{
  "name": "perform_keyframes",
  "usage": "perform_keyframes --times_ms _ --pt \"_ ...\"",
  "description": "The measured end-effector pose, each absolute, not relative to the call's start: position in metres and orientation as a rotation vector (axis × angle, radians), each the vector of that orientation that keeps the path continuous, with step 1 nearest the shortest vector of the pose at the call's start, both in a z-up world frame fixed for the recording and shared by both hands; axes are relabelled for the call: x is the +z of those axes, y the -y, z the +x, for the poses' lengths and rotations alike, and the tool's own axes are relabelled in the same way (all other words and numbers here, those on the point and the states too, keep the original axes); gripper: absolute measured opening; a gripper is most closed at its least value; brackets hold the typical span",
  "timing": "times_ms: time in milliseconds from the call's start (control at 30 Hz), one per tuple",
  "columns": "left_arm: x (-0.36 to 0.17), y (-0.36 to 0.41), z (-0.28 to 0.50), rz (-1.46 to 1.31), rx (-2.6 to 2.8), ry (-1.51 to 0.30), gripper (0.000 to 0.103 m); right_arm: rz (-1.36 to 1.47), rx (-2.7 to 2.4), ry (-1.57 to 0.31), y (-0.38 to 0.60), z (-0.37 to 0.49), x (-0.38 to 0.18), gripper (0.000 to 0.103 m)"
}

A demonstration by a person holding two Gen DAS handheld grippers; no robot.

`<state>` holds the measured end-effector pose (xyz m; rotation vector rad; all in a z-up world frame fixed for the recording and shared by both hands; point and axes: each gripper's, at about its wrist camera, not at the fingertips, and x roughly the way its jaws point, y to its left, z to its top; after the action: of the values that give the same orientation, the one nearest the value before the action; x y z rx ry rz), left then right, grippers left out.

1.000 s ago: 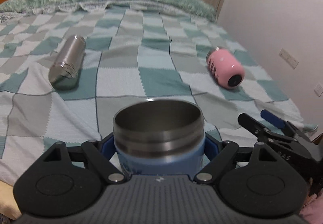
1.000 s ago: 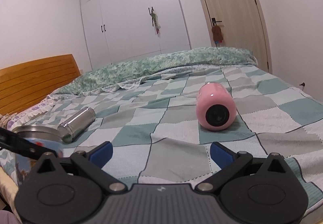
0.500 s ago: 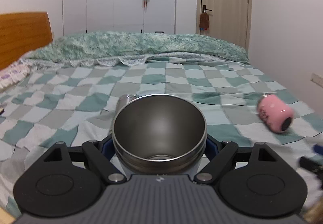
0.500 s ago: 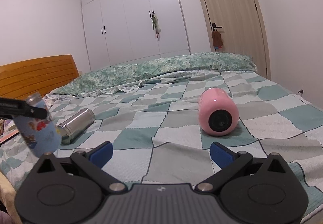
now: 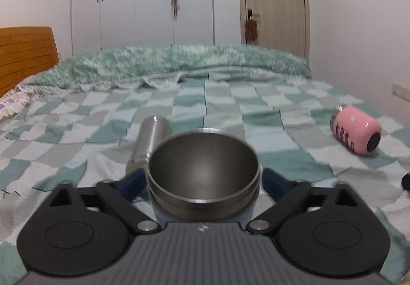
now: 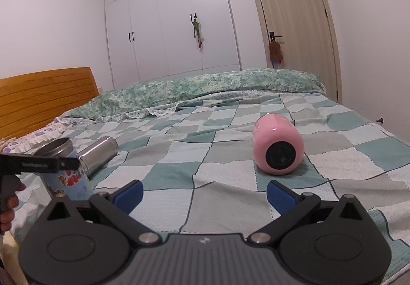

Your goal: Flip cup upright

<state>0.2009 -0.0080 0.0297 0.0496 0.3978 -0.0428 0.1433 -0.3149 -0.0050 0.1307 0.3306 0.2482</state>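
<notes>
Blue steel-rimmed cup (image 6: 65, 172) swung from tilted to nearly upright, clamped in left gripper (image 5: 203, 179); right gripper (image 6: 203, 191) spread, idle

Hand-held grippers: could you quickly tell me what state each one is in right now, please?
Left hand-held gripper: closed on the blue cup.
Right hand-held gripper: open, holding nothing.

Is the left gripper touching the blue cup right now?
Touching. In the left wrist view the left gripper has its jaws pressed against both sides of the blue cup, with no gap showing.
</notes>
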Motion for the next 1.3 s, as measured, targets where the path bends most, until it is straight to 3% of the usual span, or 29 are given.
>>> perform_keyframes --times_ms 400,833,1300 --pt "0.078 -0.016 0.084 0.027 -0.001 -0.165 0.103 0.113 0.267 -0.208 0.304 0.103 0.01 0.103" --pt "0.019 0.0 -0.006 0.018 -0.011 -0.132 0.103 -0.004 0.259 -0.163 0.291 0.015 0.01 0.103" --pt "-0.009 0.016 0.0 0.039 0.023 -0.129 0.103 -0.065 0.177 -0.07 0.291 -0.015 -0.003 0.103"
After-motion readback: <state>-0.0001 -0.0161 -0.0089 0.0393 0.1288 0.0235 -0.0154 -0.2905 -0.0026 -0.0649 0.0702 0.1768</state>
